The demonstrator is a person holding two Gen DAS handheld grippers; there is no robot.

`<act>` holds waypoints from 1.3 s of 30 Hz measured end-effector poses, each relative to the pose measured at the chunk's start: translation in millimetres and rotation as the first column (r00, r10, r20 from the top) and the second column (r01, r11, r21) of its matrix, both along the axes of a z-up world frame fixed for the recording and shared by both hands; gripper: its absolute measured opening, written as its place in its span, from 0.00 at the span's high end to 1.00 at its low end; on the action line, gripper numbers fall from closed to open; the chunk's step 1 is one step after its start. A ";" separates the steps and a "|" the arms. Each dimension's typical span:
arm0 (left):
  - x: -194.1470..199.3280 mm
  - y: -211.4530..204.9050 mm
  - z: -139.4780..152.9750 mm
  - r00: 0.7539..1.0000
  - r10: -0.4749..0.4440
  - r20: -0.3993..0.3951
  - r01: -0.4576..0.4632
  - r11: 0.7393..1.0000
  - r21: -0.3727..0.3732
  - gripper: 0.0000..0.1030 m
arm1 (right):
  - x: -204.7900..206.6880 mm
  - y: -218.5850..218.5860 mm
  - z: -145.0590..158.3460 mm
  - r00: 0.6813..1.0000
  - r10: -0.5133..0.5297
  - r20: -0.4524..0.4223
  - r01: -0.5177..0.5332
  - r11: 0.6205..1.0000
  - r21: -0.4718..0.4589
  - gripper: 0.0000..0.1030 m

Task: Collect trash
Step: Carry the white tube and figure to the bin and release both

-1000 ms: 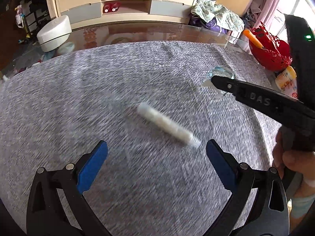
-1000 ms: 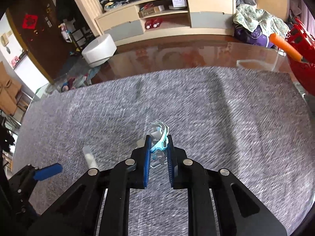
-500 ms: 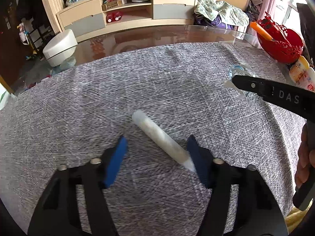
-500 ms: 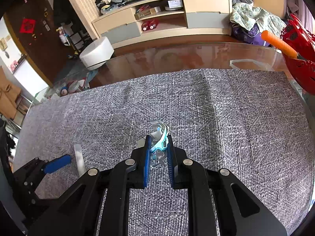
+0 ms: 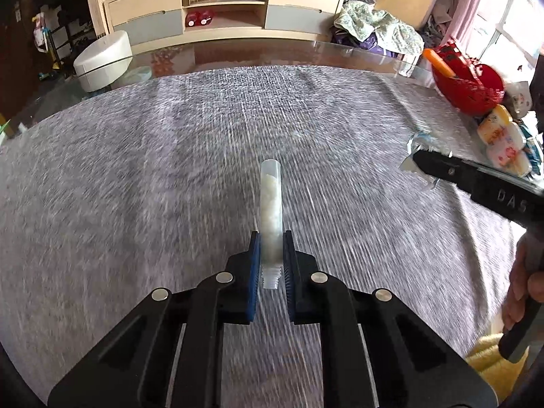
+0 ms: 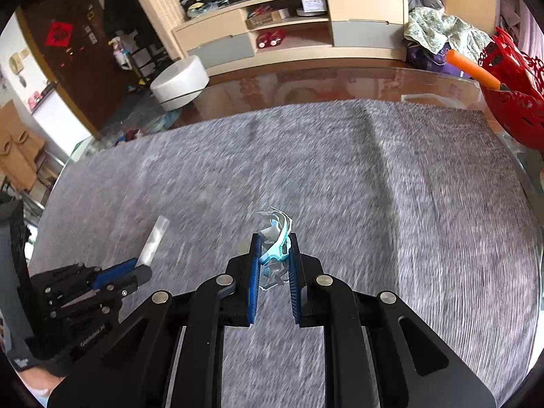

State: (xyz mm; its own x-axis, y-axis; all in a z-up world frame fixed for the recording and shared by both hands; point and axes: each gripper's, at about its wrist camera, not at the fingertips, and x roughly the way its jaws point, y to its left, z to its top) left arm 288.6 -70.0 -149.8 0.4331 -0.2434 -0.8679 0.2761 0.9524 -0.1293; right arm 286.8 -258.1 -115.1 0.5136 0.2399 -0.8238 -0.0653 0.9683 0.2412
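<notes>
A lived-in home, most likely a living or dining room. Along the top of both views runs a low beige media cabinet (image 6: 289,30) with grey drawers and open shelves, its top piled with clothes and clutter. At the upper left of the right wrist view stands a dark wooden door (image 6: 64,51) bearing a red diamond decoration. A glass-topped table (image 5: 255,52) under a grey woven cloth (image 5: 170,170) fills the middle, with a red openwork basket (image 5: 471,85) at right and a white round stool (image 5: 102,61) beyond
</notes>
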 end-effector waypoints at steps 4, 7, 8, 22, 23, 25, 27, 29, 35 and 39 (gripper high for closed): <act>-35.1 10.8 28.5 0.999 0.007 0.046 -0.006 1.000 -0.021 0.89 | -33.9 4.8 20.7 1.000 -0.001 0.030 0.001 1.000 -0.011 0.84; -65.8 18.4 50.6 0.997 0.016 0.078 -0.012 0.999 -0.042 0.89 | -61.2 7.4 41.7 0.998 0.005 0.069 -0.004 1.000 -0.021 0.84; -74.0 20.5 55.8 0.996 0.016 0.086 -0.013 0.999 -0.046 0.89 | -69.5 8.3 47.6 0.997 0.009 0.080 -0.007 1.000 -0.025 0.84; -221.3 44.5 88.0 0.988 -0.022 0.156 0.032 0.998 -0.061 0.88 | -209.7 25.0 75.9 0.989 0.062 0.135 -0.058 0.998 -0.035 0.84; -230.8 46.7 85.4 0.988 -0.025 0.155 0.034 0.998 -0.059 0.89 | -218.0 26.5 70.8 0.990 0.066 0.126 -0.062 0.997 -0.034 0.84; -246.4 49.8 78.2 0.989 -0.027 0.144 0.036 0.998 -0.059 0.88 | -229.2 27.7 61.8 0.992 0.068 0.110 -0.065 0.998 -0.026 0.84; -258.6 50.6 70.5 0.991 -0.030 0.129 0.038 0.998 -0.060 0.88 | -240.0 28.3 47.6 0.994 0.065 0.084 -0.064 0.998 -0.011 0.84; -271.0 50.6 58.7 0.994 -0.038 0.107 0.044 0.997 -0.059 0.88 | -248.7 32.9 34.8 0.996 0.064 0.058 -0.064 0.998 0.004 0.84; -298.2 45.7 19.5 0.998 -0.060 0.033 0.062 0.997 -0.049 0.88 | -271.9 44.8 -2.3 0.998 0.067 -0.015 -0.066 0.997 0.031 0.84; -309.8 43.9 -11.4 0.997 -0.064 -0.036 0.062 0.996 -0.059 0.88 | -280.8 51.4 -28.9 0.995 0.070 -0.070 -0.066 0.997 0.050 0.84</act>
State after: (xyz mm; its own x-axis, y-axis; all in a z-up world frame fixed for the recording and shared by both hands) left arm -21.1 -26.1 -161.1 0.3823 -0.3189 -0.8673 0.3290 0.9240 -0.1948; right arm 6.0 -206.7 -144.0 0.4345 0.3123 -0.8448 -0.1114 0.9494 0.2937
